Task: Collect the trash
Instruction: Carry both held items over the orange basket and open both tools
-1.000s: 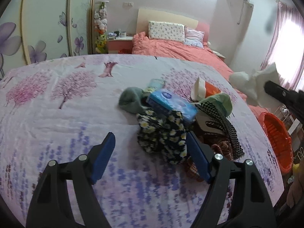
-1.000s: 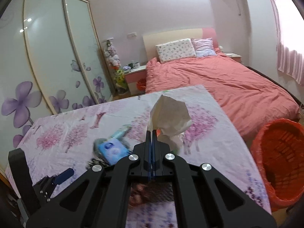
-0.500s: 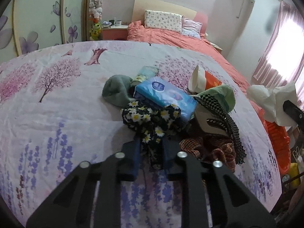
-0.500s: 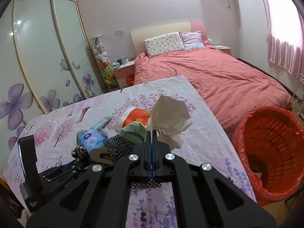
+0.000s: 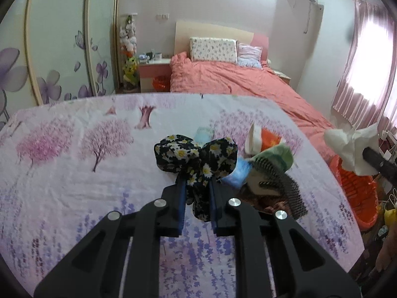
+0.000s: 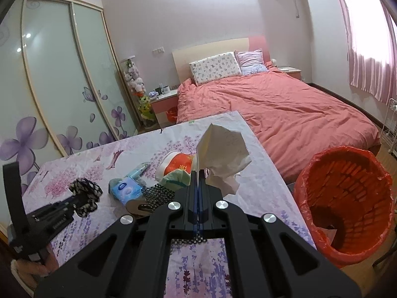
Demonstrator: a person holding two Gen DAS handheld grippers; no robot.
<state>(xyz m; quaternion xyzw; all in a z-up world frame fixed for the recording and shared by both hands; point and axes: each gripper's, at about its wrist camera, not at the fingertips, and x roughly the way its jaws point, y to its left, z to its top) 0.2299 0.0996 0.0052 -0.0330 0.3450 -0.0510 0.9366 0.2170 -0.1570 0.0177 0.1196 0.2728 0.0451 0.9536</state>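
Observation:
My left gripper (image 5: 197, 186) is shut on a black daisy-print cloth (image 5: 196, 156) and holds it off the flowered tablecloth (image 5: 74, 186). The right wrist view shows the same cloth (image 6: 85, 193) at the left. My right gripper (image 6: 198, 173) is shut on a crumpled white tissue (image 6: 223, 154), which sticks up above its tips. That tissue (image 5: 347, 146) hangs at the table's right edge, above the orange bin (image 5: 357, 188). The bin (image 6: 347, 198) stands on the floor, lined with a red bag, with a scrap of paper inside.
A pile remains mid-table: a blue tissue pack (image 6: 125, 191), a red-and-white cup (image 6: 177, 164) on its side, a green cloth (image 6: 177, 178), a black checked mesh (image 6: 158, 195). A coral bed (image 6: 285, 109) lies beyond the table, sliding wardrobe doors (image 6: 49, 87) to the left.
My left gripper closed on the daisy-print cloth and lifted it off the pile. My right gripper carried the tissue to the right, closer to the orange bin.

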